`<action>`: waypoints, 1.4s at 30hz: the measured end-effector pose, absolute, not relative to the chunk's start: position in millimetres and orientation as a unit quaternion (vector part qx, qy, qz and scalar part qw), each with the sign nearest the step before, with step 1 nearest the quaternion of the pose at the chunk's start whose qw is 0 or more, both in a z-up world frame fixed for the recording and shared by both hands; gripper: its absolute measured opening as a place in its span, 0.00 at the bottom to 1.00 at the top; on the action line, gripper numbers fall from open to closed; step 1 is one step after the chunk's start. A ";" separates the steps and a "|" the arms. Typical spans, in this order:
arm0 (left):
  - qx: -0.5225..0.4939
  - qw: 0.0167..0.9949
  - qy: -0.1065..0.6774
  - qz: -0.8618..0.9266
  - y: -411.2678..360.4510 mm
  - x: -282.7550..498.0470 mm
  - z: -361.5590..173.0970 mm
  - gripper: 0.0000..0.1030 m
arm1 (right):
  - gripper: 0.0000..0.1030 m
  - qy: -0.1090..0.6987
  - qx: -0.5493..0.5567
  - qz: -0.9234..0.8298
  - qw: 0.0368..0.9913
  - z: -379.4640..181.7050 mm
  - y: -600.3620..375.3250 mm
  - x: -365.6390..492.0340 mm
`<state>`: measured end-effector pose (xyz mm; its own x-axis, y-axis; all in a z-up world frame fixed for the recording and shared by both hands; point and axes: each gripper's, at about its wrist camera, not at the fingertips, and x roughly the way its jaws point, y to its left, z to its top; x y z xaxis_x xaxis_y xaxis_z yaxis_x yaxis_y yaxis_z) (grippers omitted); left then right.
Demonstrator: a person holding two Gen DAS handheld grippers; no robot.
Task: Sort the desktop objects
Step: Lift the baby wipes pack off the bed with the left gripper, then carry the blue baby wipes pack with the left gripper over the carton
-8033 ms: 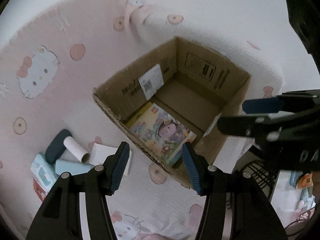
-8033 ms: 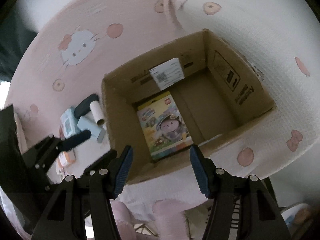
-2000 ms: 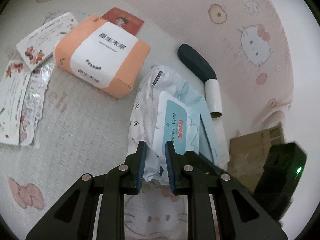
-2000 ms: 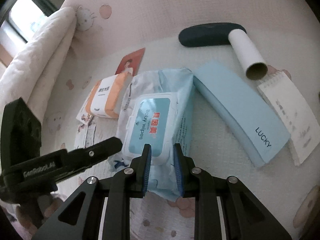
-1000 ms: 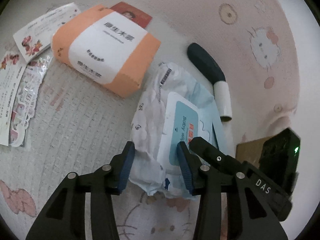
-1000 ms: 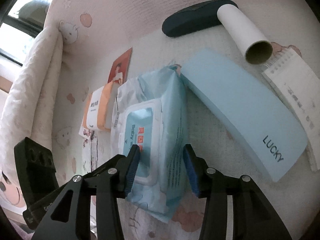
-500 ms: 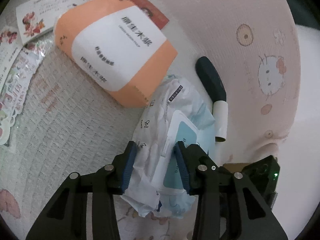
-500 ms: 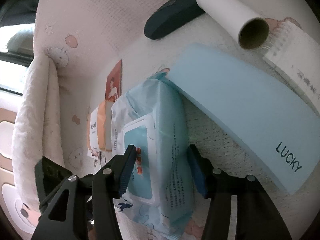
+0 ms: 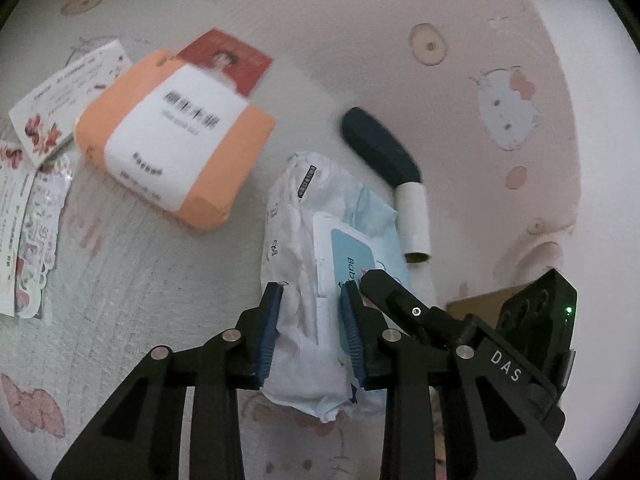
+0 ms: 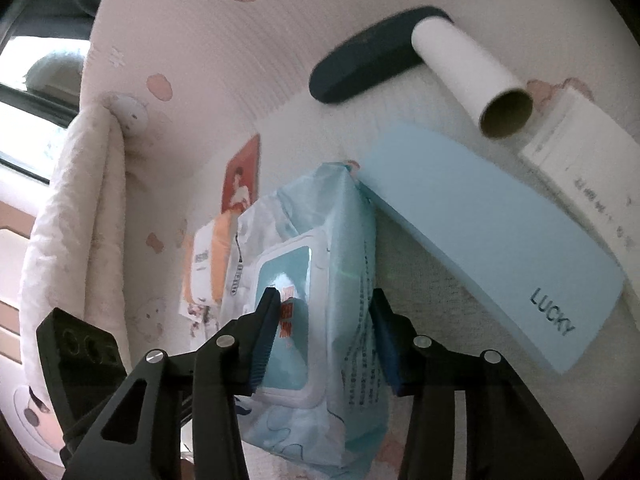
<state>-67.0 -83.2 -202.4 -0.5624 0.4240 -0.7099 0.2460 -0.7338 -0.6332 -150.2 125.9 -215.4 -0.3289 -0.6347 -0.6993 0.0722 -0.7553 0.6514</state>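
A pale blue and white pack of baby wipes is tilted up off the pink cloth. My left gripper is shut on its white crinkled side. My right gripper is shut on the same pack from the other side, across the lid and the printed side. The right gripper's finger shows in the left wrist view, pressed against the pack's lid.
An orange tissue pack lies left, with a red card and sticker sheets beyond. A dark case, a cardboard tube, a light blue LUCKY box and a notepad lie right. A cardboard box corner shows.
Both grippers have closed onto the wipes pack and tipped it up off the cloth. The views have shifted as the pack rose.
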 end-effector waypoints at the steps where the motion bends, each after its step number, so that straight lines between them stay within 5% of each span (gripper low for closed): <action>1: -0.459 0.061 -0.363 0.809 -83.2 -66.0 -198.8 0.32 | 0.41 -0.261 0.527 -0.776 0.230 -210.0 126.6 -148.1; 21: -0.351 0.197 -0.355 0.844 -74.0 -41.2 -83.8 0.33 | 0.41 -0.091 0.416 -0.873 0.239 -38.4 127.5 -101.1; 42: -0.312 0.224 -0.290 0.877 2.7 -20.7 -8.4 0.33 | 0.41 -0.086 0.354 -0.891 0.269 29.0 198.6 -64.0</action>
